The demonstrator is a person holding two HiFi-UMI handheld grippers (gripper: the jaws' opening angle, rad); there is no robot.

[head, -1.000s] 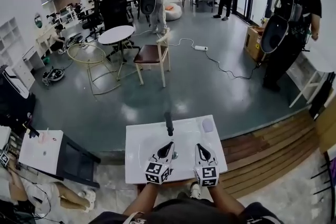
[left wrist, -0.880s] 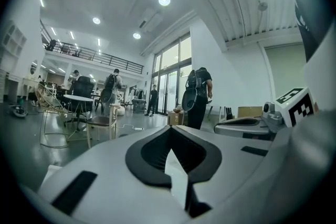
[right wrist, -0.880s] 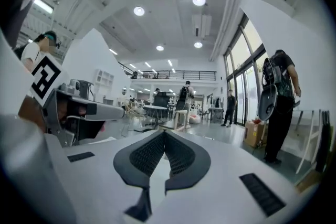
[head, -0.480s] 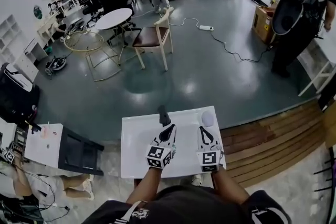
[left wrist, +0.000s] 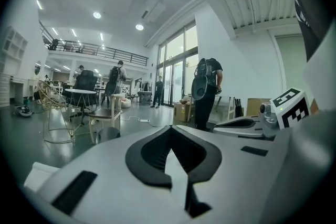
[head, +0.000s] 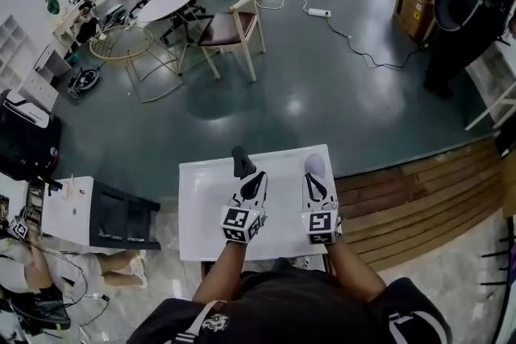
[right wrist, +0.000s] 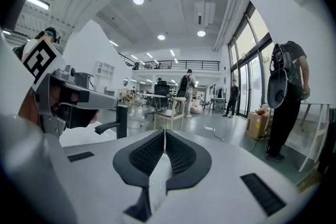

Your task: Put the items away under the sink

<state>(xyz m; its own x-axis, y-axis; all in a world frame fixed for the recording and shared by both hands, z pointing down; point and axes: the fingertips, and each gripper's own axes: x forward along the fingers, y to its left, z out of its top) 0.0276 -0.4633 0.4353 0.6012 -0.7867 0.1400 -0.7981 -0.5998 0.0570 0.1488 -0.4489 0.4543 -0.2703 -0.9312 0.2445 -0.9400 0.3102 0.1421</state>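
Sink [head: 197, 209] runs long side left-to-right, faucet [head: 240, 161] upright at its far edge.

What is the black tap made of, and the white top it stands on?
The tap looks like metal with a matt black finish: dark, no glints. The white top seems smooth ceramic or stone, evenly white; I cannot tell which.

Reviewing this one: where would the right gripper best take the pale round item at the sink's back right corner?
Probably across the item's rounded sides, coming from the person's side. It sits just beyond the right gripper, at the sink's far edge, so the near side is free. The jaws are shut and would have to open first. Its finer shape is too small to tell.
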